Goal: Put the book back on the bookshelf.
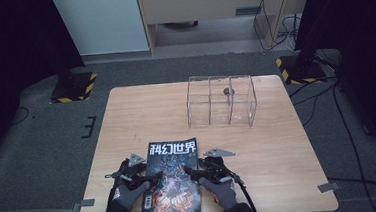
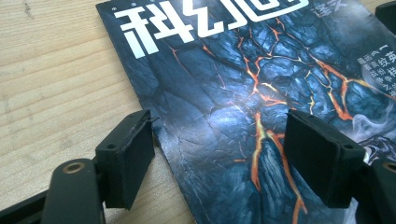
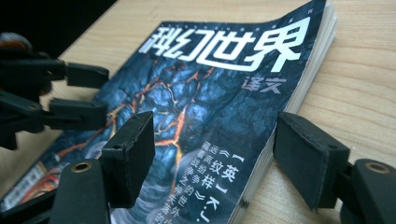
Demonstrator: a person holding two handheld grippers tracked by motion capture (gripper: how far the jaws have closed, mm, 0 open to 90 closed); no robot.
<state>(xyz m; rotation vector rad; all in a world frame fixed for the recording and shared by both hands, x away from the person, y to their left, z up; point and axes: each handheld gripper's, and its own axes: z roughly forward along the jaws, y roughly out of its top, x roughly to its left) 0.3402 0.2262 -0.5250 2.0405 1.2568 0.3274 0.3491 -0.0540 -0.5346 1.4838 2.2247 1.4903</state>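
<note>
A glossy dark-blue paperback magazine with orange lava cracks (image 1: 173, 179) is lying flat at the six o'clock edge of the pale wooden bench (image 1: 281, 174), its long axis running twelve to six. The left hand-held gripper (image 1: 157, 176) is straddling its nine o'clock edge and the right hand-held gripper (image 1: 189, 173) its three o'clock edge, both equally near. Both are standing released, with nothing pinched.

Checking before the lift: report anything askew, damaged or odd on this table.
Nothing looks damaged or spilled. The magazine lies flat, slightly skewed to the table edge; the clear rack stands upright.
</note>
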